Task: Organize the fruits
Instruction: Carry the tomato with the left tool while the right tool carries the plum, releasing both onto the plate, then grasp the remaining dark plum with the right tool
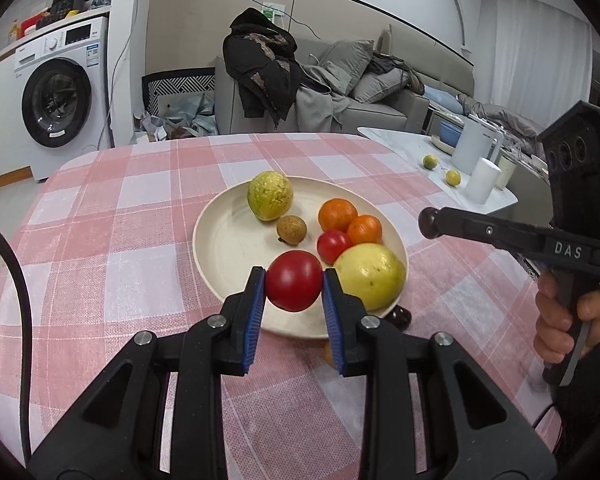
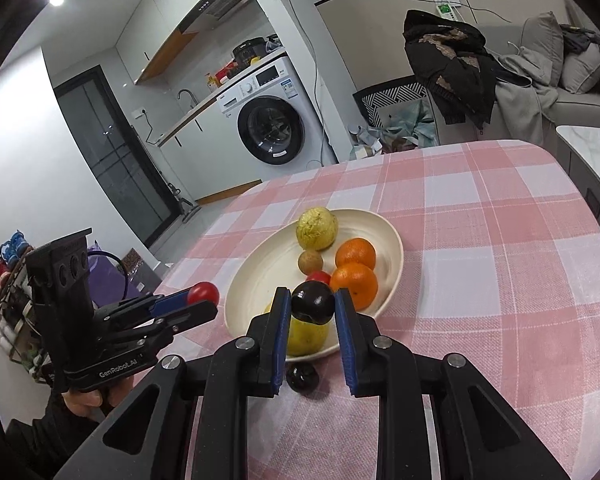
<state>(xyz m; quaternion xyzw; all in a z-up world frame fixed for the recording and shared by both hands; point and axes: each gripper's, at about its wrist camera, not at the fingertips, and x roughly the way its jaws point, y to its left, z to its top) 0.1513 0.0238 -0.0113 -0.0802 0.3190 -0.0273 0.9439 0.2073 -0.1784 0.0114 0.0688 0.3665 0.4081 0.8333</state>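
Left tongs (image 1: 294, 286) pinching a red tomato (image 1: 294, 286) between the blue pads (image 1: 256, 312), held above the near rim of the cream plate (image 1: 224, 248).
Right tongs (image 2: 313, 304) pinching a dark round fruit (image 2: 313, 303) — hovering over the plate's near edge, above the big yellow fruit (image 2: 306, 336).
On the plate: green-yellow fruit (image 1: 269, 195) at the far side, small brown fruit (image 1: 291, 230) just near it, two oranges (image 1: 338, 214) touching on the right, a smaller red tomato (image 1: 333, 245) against them, big yellow fruit at the near right.
Off the plate — another dark fruit (image 2: 302, 376) on the pink checked counter (image 1: 112, 216), just beside the near rim, between the right tongs' fingers in the right wrist view.
Background: washing machine (image 1: 58, 98) far left, sofa (image 1: 380, 92) far right.
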